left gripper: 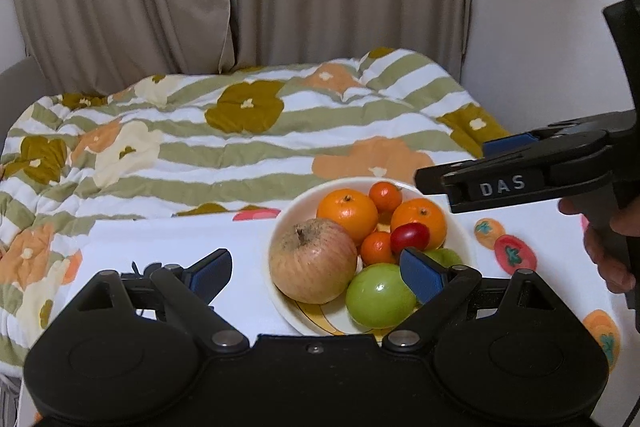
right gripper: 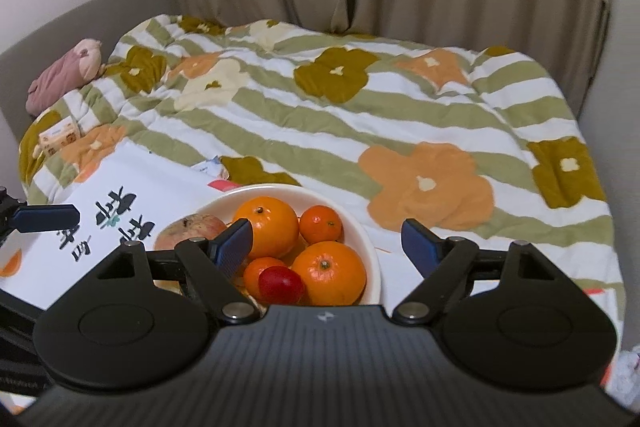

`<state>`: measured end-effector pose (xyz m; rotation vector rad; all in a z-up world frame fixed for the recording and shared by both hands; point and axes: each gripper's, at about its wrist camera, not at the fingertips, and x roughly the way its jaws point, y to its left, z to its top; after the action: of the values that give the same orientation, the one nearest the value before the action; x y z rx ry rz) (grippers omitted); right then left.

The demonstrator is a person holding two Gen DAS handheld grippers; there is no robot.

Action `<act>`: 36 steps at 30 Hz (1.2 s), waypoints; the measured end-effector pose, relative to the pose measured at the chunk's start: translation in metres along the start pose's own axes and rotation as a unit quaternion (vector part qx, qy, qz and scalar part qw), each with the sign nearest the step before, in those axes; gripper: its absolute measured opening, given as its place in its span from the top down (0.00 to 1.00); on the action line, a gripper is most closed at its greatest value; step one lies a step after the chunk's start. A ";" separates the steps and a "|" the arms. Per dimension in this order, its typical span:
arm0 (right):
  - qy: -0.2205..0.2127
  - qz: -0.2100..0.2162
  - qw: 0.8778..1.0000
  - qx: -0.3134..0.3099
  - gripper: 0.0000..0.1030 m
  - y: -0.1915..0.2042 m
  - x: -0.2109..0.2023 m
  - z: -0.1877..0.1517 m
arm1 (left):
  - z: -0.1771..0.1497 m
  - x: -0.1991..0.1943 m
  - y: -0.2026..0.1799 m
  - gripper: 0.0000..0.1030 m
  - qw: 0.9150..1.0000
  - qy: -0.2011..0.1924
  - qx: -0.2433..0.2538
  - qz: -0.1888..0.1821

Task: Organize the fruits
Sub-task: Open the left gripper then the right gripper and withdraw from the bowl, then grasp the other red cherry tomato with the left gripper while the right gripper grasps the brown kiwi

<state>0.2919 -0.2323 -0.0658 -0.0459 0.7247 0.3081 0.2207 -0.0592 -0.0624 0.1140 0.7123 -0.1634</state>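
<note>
On the white cloth [left gripper: 168, 239], a bowl [left gripper: 454, 223] holds apple [left gripper: 312, 261], oranges [left gripper: 347, 213], green fruits [left gripper: 378, 295].

Left tool [left gripper: 316, 267] and right tool [right gripper: 328, 241] both hover with fingers spread, holding nothing.

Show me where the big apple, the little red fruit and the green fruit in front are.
Big apple [left gripper: 312, 261], left wrist view, middle of its striped skin.
Little red fruit [right gripper: 280, 285], right wrist view, centre of its glossy top.
Green fruit [left gripper: 378, 295], left wrist view, middle of its front face.
</note>
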 end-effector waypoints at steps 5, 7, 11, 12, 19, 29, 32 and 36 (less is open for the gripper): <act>-0.018 -0.032 0.999 0.014 0.00 0.010 -0.043 -0.004 | 0.000 -0.028 0.004 0.05 1.000 -0.020 0.005 -0.012; -0.027 -0.046 0.998 0.017 0.00 0.016 -0.061 -0.008 | -0.002 -0.041 0.006 0.02 0.999 -0.029 0.004 -0.019; -0.037 -0.064 0.997 0.031 0.00 0.029 -0.090 -0.020 | -0.009 -0.064 0.011 0.00 0.999 -0.040 0.010 -0.031; -0.039 -0.067 0.996 0.037 0.00 0.031 -0.096 -0.023 | -0.010 -0.068 0.012 0.00 0.999 -0.042 0.012 -0.032; -0.044 -0.094 0.992 0.068 0.00 0.049 -0.138 -0.050 | -0.029 -0.095 0.017 0.00 0.997 -0.054 0.032 -0.049; -0.019 -0.122 0.986 0.115 0.00 0.063 -0.162 -0.099 | -0.059 -0.104 0.021 0.00 0.993 -0.051 0.049 -0.093; -0.012 -0.131 0.983 0.126 0.00 0.064 -0.163 -0.115 | -0.068 -0.102 0.020 0.00 0.991 -0.045 0.060 -0.108; -0.003 -0.138 0.980 0.146 0.00 0.062 -0.160 -0.137 | -0.082 -0.092 0.015 0.00 0.986 -0.038 0.092 -0.131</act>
<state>0.0726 -0.2349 -0.0588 0.1331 0.7415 -0.0654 0.1024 -0.0210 -0.0627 0.1889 0.6331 -0.4839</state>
